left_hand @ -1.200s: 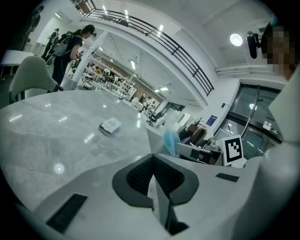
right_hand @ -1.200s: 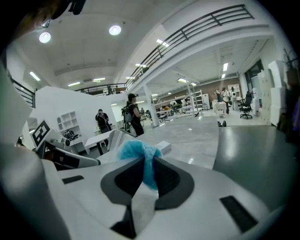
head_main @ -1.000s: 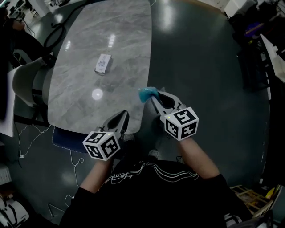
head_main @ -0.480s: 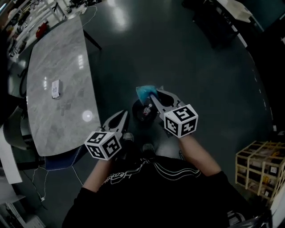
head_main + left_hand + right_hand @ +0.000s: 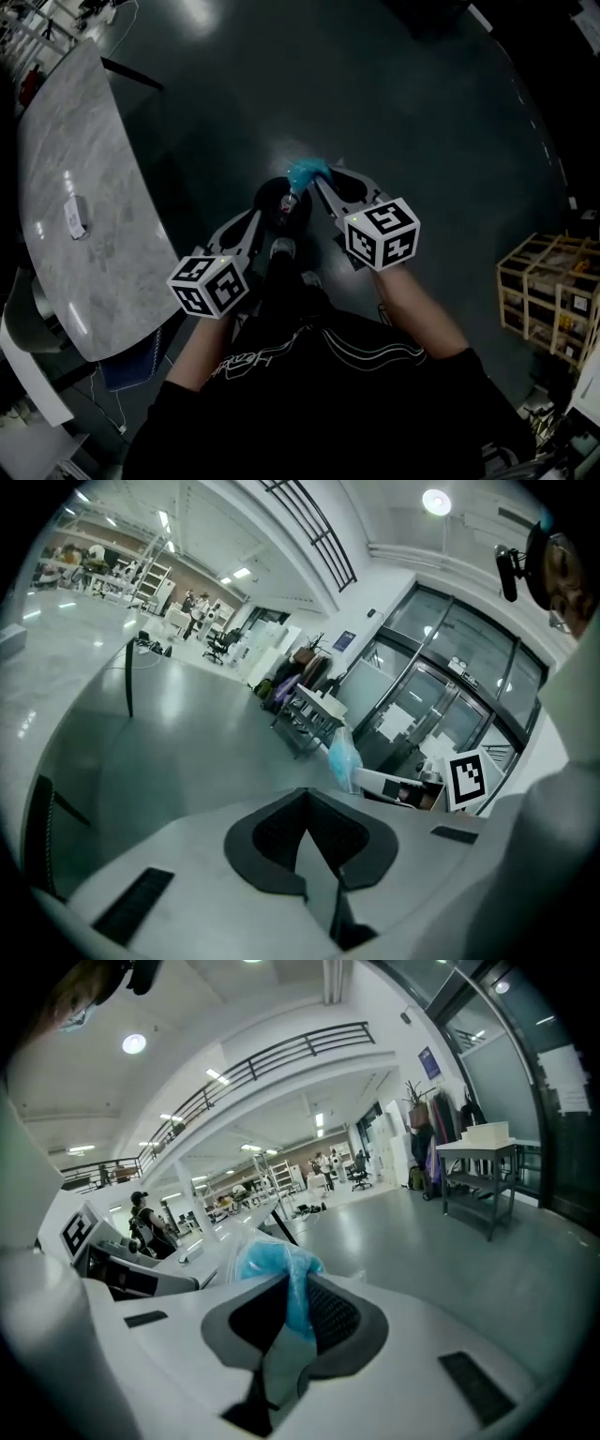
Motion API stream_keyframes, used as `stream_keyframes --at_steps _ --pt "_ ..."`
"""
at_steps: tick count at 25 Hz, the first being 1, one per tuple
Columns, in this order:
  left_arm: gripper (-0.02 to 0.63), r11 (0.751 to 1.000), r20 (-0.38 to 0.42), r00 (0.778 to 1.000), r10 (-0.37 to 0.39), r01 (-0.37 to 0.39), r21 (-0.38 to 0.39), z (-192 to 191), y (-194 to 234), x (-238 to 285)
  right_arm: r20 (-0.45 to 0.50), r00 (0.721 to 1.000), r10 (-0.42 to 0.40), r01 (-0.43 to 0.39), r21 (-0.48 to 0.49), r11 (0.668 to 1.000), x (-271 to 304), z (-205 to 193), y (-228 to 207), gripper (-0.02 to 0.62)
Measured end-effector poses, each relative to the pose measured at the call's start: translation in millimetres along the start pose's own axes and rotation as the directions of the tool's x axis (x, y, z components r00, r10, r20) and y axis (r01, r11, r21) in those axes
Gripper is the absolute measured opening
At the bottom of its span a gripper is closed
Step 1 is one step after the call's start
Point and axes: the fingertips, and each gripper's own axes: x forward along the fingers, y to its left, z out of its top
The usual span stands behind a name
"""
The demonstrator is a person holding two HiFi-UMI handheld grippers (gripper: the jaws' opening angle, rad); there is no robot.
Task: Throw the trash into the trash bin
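Observation:
The trash, a crumpled blue plastic wad (image 5: 306, 172), is pinched in my right gripper (image 5: 317, 180), which is shut on it. In the right gripper view the blue wad (image 5: 277, 1269) sticks out between the dark pads (image 5: 328, 1312). It hangs over the far rim of the trash bin (image 5: 279, 202), a small dark round bin on the floor just ahead of the person's feet. My left gripper (image 5: 251, 225) is shut with nothing in it, at the bin's near left side. The left gripper view shows its jaws (image 5: 305, 836) closed and the blue wad (image 5: 343, 758) off to the right.
A grey marble-look table (image 5: 66, 141) runs along the left, with a small white packet (image 5: 75, 217) on it. A wooden crate (image 5: 548, 295) stands at the right. A dark glossy floor (image 5: 403, 112) lies around the bin.
Both grippers have swung away from the table's edge to the floor at its right. The bin has come into view beneath them. The blue wad stays in the right gripper.

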Motion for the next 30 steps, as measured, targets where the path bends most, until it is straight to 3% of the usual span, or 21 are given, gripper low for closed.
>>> stream_keyframes --at_steps 5,10,17,20,24,30 --pt "0.005 1.0 -0.086 0.996 0.012 -0.01 0.017 -10.6 42.3 40.3 -0.097 0.995 -0.016 0.022 0.067 0.998 49.2 -41.4 -25.1 0.075" --pt "0.005 0.998 -0.158 0.986 0.045 -0.051 -0.034 -32.8 97.7 78.0 -0.2 0.98 -0.019 0.039 0.093 0.995 106.6 -95.3 -49.4 0.076" --pt "0.005 0.986 -0.246 0.965 0.089 -0.121 -0.116 -68.3 159.2 97.4 -0.385 0.923 0.004 0.053 0.138 0.989 176.9 -201.6 -69.5 0.077" --pt "0.005 0.978 -0.259 0.962 0.091 -0.135 -0.16 -78.5 178.7 101.2 -0.482 0.876 0.029 0.047 0.145 0.988 202.6 -251.8 -77.3 0.077" --pt "0.005 0.967 -0.278 0.955 0.101 -0.161 -0.2 -86.4 196.5 104.2 -0.628 0.773 0.094 0.006 0.154 0.988 221.4 -316.4 -79.2 0.077" --pt "0.005 0.954 -0.299 0.949 0.101 -0.177 -0.241 -96.7 215.0 108.5 -0.721 0.652 0.235 -0.075 0.248 0.966 231.8 -381.9 -66.6 0.077"
